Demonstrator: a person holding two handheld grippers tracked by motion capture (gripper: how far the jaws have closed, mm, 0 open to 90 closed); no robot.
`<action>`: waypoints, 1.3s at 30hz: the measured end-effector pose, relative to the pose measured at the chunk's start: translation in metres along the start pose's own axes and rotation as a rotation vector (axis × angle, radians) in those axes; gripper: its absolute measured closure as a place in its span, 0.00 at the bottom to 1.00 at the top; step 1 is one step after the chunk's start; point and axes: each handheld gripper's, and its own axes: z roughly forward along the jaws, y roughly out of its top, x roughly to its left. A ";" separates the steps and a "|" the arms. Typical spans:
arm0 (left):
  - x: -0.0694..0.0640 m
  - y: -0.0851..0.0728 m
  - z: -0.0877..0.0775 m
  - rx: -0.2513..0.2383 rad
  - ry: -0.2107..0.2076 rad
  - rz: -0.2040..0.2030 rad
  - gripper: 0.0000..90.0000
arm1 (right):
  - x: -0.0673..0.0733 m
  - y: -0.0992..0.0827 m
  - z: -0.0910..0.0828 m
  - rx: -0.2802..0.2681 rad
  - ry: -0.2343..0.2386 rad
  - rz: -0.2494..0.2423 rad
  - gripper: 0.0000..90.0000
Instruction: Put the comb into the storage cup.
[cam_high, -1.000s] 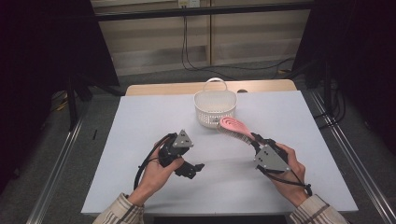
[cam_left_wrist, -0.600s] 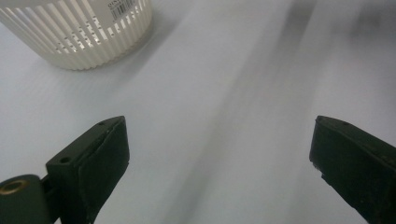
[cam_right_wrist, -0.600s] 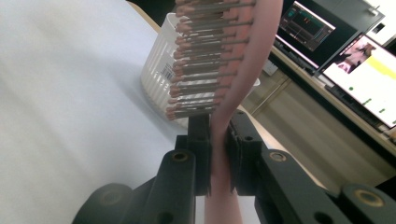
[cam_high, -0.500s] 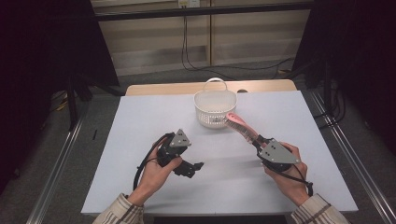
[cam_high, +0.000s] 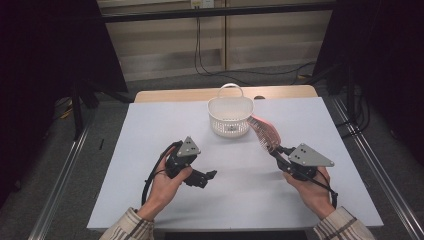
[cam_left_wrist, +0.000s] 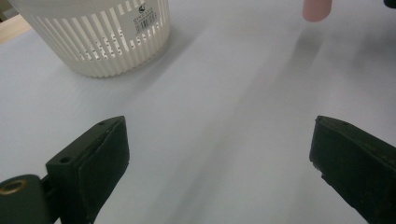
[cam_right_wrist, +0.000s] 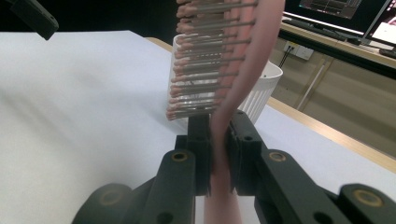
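Right of the basket: brush (cam_high: 265, 132), pink, lifted off the table, its head just beside the basket's right wall and about level with the rim.
Brush axis: long axis slants from the handle, low and toward the person, up and away to the head near the basket; the bristles (cam_right_wrist: 205, 60) face sideways in the right gripper view.
Grip: right gripper (cam_high: 278, 152) pinches the brush handle, jaws pressed flat on both sides of it, as the right gripper view (cam_right_wrist: 219, 154) shows clearly.
Key relation: basket (cam_high: 229, 116) lies beyond and to the left of the brush head in the high view; in the right gripper view its white slatted wall (cam_right_wrist: 259, 95) stands straight behind the bristles. I judge the head must rise a little and swing left to clear the rim and drop in.
Nearer hand: the right hand, by far; it already carries the brush.
Left gripper (cam_high: 212, 174): low over the table, jaws spread wide with nothing between them; it looks toward the basket (cam_left_wrist: 98, 37), with the pink handle end (cam_left_wrist: 316, 9) at the top edge.
Table (cam_high: 150, 130): white, bare around the basket.
Risk, as I judge it: the head catching on the rim.
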 end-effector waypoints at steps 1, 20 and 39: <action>0.000 0.000 -0.001 -0.005 0.003 -0.002 0.05 | -0.001 0.000 0.000 0.001 0.006 0.005 0.91; 0.006 -0.013 -0.010 -0.199 0.096 -0.051 0.03 | -0.009 -0.008 0.001 -0.048 0.104 0.157 0.91; 0.002 -0.010 -0.017 -0.352 0.069 -0.070 0.06 | -0.004 -0.010 0.005 -0.112 0.235 0.231 0.91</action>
